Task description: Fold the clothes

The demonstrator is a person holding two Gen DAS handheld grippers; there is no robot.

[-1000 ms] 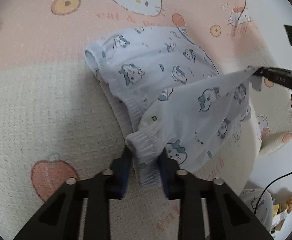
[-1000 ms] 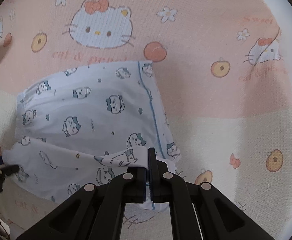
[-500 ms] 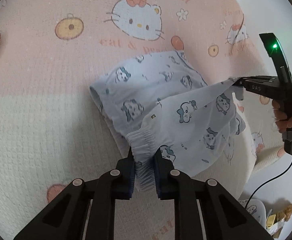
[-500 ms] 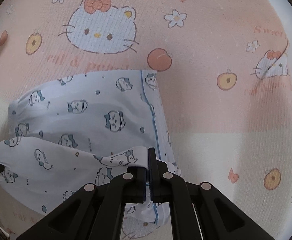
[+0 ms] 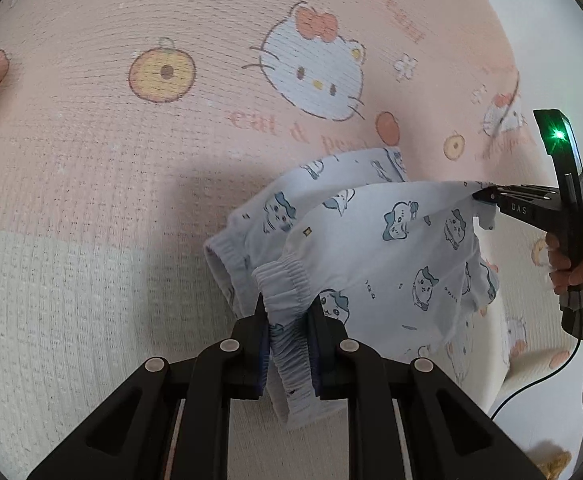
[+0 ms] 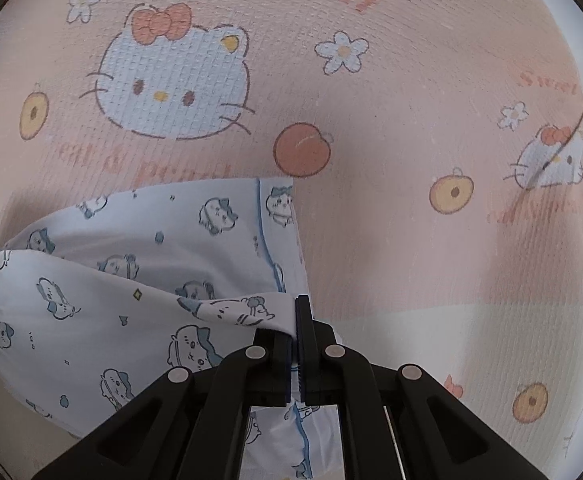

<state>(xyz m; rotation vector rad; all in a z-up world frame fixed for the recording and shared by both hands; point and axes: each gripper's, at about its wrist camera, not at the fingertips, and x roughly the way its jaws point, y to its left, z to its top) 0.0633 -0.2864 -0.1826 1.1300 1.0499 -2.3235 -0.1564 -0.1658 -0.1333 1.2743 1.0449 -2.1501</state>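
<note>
A pair of pale blue shorts (image 5: 395, 248) printed with small cartoon animals is held up over a pink and cream bedspread (image 5: 131, 160). My left gripper (image 5: 289, 320) is shut on the gathered elastic waistband, which bunches between its pads. My right gripper (image 6: 295, 320) is shut on the thin hem corner of the shorts (image 6: 131, 280); in the left wrist view the right gripper (image 5: 481, 196) shows at the right edge, a hand around its handle. The upper layer is stretched between both grippers above the lower layer lying on the bedspread.
The bedspread (image 6: 411, 120) carries cartoon cat faces, peaches and flowers. Its edge drops off at the right in the left wrist view, where a black cable (image 5: 539, 380) hangs over a pale floor.
Both grippers have carried the lifted layer of the shorts farther over the lower layer, toward the pink part of the bedspread. Less of the lower layer shows now.
</note>
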